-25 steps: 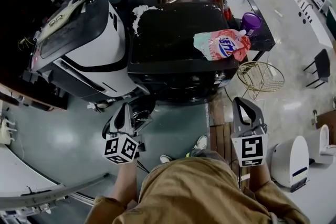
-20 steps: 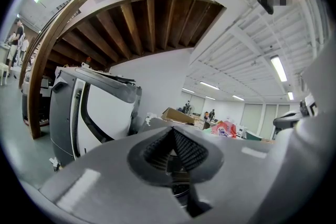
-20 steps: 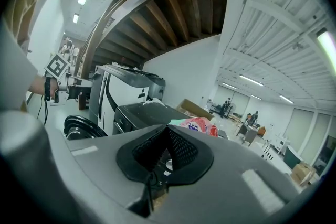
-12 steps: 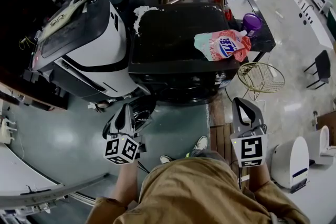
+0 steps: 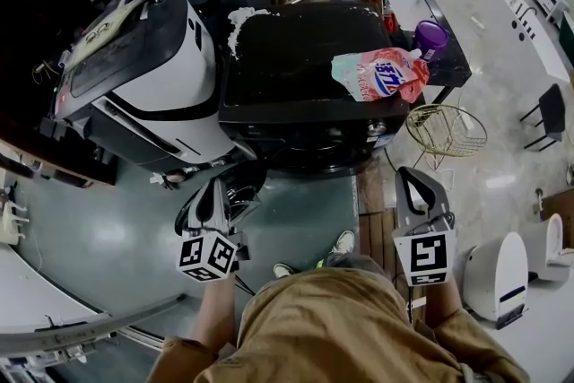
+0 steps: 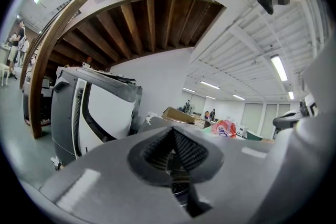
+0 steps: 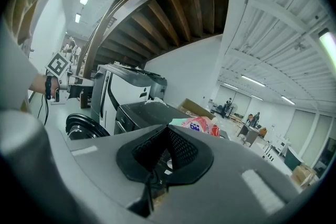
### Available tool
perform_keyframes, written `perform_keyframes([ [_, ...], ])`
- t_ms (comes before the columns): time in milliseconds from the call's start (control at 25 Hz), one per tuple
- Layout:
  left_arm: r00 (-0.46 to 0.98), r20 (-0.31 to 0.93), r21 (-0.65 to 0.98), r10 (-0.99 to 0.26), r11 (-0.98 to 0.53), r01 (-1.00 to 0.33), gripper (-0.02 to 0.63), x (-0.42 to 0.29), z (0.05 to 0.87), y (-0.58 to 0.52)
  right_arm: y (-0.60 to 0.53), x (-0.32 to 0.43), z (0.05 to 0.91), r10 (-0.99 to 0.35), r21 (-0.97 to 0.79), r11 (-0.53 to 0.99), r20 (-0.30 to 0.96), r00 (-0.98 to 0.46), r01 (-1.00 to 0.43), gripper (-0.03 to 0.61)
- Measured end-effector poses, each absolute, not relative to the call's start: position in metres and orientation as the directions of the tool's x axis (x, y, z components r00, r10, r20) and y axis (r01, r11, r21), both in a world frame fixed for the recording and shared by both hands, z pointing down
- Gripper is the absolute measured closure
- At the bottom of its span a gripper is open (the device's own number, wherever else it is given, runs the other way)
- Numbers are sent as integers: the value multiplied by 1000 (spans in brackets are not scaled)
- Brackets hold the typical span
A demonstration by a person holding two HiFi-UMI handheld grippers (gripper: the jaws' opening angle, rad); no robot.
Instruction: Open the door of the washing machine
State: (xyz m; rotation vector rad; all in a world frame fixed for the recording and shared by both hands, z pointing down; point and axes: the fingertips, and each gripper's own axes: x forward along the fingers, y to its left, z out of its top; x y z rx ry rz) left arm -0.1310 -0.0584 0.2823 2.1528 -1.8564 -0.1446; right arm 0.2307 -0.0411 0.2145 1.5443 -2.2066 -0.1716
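- Nothing has moved since the earlier frames: both grippers hold where they were.
- Left gripper (image 5: pixel 215 184): its jaws are together at the tips with nothing between them, as its own view (image 6: pixel 170 130) shows. In the head view it lies over the door (image 5: pixel 247 184); I cannot tell whether it touches it.
- Right gripper (image 5: pixel 411 175): it is closed and empty, with the pads meeting (image 7: pixel 168 127). It is held apart from the washer (image 5: pixel 296 76), off its right front corner.
- The round door appears swung out at the washer's left front.
- A pink pouch (image 5: pixel 377 76) lies on the washer's black top, at the right.
- Only the right gripper view shows the door side-on (image 7: pixel 84 126), with the left gripper's marker cube (image 7: pixel 59 64) above it.
- Only the head view shows the wire basket (image 5: pixel 446 132) and the purple cup (image 5: pixel 429 36).
- The left gripper view adds the white machine (image 6: pixel 100 107) and wooden beams (image 6: pixel 152 21).
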Motion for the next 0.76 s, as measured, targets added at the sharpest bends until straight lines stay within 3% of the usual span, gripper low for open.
perform_keyframes([
  [760, 145, 126, 287, -981, -104, -952, 552, -122, 288, -54, -44, 236, 220, -908, 344, 395, 289, -304, -852, 574],
])
